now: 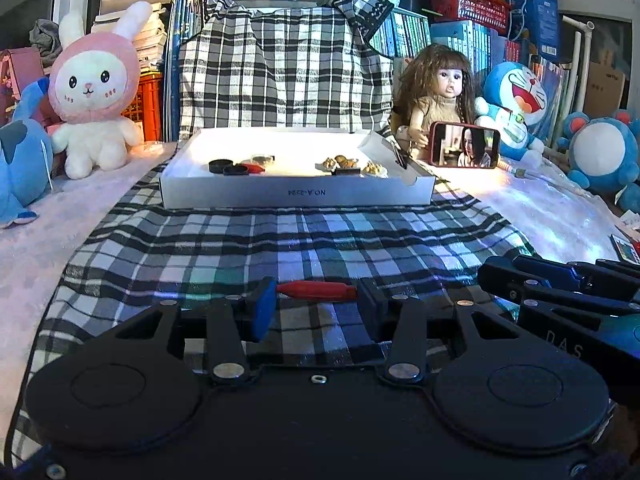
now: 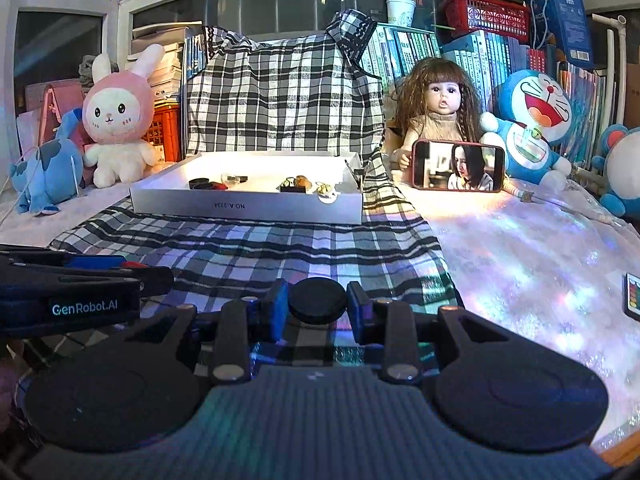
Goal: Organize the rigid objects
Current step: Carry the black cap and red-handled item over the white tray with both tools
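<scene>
Checked cloth (image 1: 280, 236) covers the work surface from 6 to 12 o'clock in both wrist views; a matching checked bag (image 1: 280, 68) stands at 12 behind it.

White shallow box (image 1: 296, 194) sits on the cloth at 12 o'clock, label side facing the cameras. Inside: black round pieces (image 1: 221, 165) at its 9 o'clock end with a red piece beside them, walnut-like bits (image 1: 340, 161) toward 3. Too small to tell more.

Plush rabbit (image 1: 96, 92) at 10 o'clock, doll (image 1: 440, 96) at 1 o'clock with a phone (image 1: 465, 145) propped in front of it, blue cat plush (image 1: 516, 104) at 2.

Left gripper (image 1: 316, 304): jaws clamped end-to-end on a red tapered piece (image 1: 318, 290), held crosswise above the cloth. The pads bear on its two tips, so contact is small. It looks rigid, light and smooth-skinned; it could pivot or squirt out if squeezed off-axis. A grip across the thicker middle would likely be safer.

Right gripper (image 2: 318, 306): jaws clamped on a black disc (image 2: 317, 300) across its rim, flat face up. It looks stiff, light, matte. The rim grip looks centred, though curved edges give only line contact.

Both pieces are well short of the box, and the two grippers sit close side by side.
</scene>
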Demonstrator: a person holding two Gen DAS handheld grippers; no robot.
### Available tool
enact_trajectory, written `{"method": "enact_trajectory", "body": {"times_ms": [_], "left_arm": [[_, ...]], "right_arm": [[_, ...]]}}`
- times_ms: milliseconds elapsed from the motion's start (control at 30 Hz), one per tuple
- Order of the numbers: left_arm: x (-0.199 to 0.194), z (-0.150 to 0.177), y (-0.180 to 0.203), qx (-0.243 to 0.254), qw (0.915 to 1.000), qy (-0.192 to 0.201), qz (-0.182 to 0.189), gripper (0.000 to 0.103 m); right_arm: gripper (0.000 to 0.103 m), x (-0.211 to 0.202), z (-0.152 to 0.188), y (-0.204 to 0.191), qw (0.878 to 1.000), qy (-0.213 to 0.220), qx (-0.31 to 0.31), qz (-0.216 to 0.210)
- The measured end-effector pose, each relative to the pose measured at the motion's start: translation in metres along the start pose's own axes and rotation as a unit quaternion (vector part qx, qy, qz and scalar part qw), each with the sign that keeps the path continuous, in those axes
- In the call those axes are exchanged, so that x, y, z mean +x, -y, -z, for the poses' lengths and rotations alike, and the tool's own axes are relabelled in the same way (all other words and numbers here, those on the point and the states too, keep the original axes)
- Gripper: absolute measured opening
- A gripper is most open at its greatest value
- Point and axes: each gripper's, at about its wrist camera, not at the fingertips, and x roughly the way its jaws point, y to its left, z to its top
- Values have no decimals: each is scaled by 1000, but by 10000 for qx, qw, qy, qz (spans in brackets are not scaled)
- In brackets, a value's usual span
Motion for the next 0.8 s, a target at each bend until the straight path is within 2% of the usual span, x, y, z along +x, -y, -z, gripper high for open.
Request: {"method": "enact_trajectory", "body": {"times_ms": [433,800], "left_arm": [[14,-38,-20,-131,9998,82,-88,42],[47,-80,-38,-272,9994,166,-114,42]], "right_arm": [[37,23,-37,2,9998,77,112,-114],[37,67,-74,6,9991,-65,339,-235]]}}
